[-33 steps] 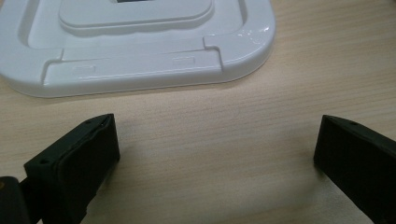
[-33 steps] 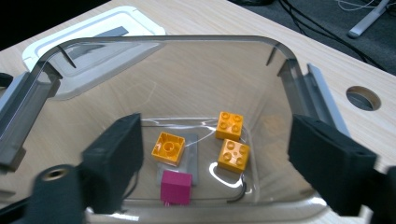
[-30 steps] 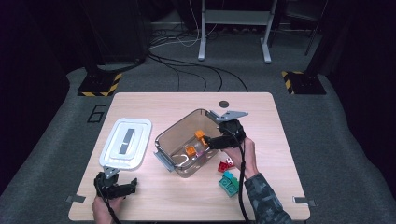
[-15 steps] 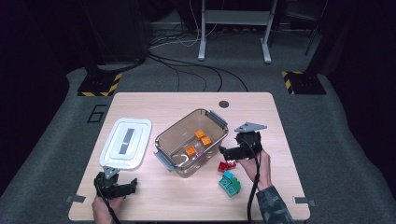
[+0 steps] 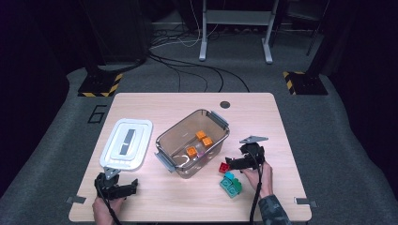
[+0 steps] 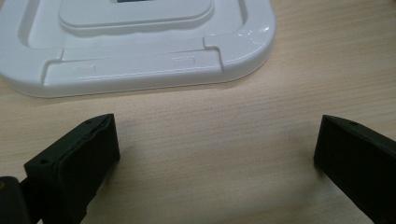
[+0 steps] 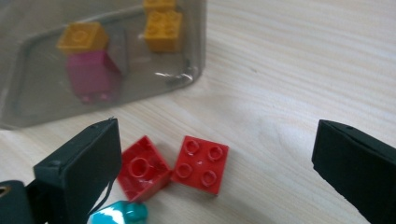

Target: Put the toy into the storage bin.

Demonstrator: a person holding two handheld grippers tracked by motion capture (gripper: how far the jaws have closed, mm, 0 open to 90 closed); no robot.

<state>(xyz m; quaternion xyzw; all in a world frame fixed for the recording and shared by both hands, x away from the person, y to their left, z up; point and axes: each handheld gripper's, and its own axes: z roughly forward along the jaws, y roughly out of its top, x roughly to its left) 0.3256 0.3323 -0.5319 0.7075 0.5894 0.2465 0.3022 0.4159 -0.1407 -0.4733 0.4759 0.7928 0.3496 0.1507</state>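
Black jaws of right hand-held gripper (image 7: 215,163) spread wide, nothing gripped, having just opened; red bricks (image 7: 200,164) bracketed on desk (image 7: 289,70) beside clear bin (image 5: 190,140), likely next for loading. Left hand-held gripper (image 6: 215,154) parked open, empty, near white lid (image 6: 135,42).

light: bright tabletop, dark surroundings | glare: white lid (image 6: 140,51) | focus: slightly soft

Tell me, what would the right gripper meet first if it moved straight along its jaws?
Probably the red bricks on the table; the open right gripper points at them, with the clear container behind.
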